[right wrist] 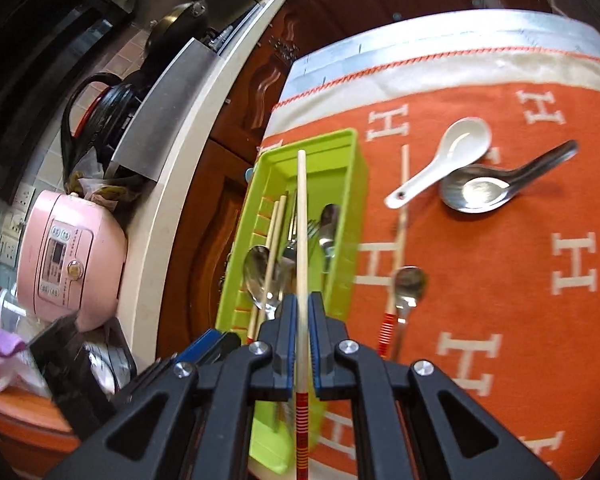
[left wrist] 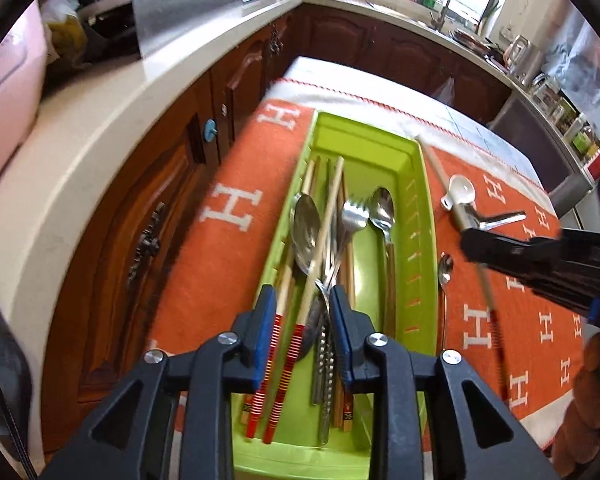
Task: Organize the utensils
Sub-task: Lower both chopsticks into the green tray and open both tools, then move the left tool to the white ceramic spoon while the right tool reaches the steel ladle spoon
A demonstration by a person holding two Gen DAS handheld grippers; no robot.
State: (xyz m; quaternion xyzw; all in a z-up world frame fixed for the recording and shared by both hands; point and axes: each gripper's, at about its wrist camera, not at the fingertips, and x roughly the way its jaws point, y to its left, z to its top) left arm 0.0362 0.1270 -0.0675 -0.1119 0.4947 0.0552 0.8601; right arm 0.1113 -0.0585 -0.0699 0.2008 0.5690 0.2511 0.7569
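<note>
A lime-green utensil tray (left wrist: 420, 208) (right wrist: 356, 168) lies on an orange cloth and holds spoons, a fork (left wrist: 354, 212) and several chopsticks. My left gripper (left wrist: 302, 300) hovers over the tray's near end. It is open, and two red-striped chopsticks (left wrist: 316, 248) lie loose between its pads. My right gripper (right wrist: 302, 304) (left wrist: 466, 240) is shut on another red-striped chopstick (right wrist: 302, 220) (left wrist: 488, 300), held above the cloth beside the tray. On the cloth lie one chopstick (right wrist: 402, 208), a small steel spoon (right wrist: 410, 284), a white ceramic spoon (right wrist: 452, 152) and a steel soup spoon (right wrist: 484, 192).
The cloth (left wrist: 228, 208) covers a small table beside wooden cabinets (left wrist: 160, 208). A pale worktop (right wrist: 172, 184) to the left carries a pink rice cooker (right wrist: 68, 256) and a black kettle (right wrist: 112, 108). A person's hand (left wrist: 588, 400) shows at the lower right.
</note>
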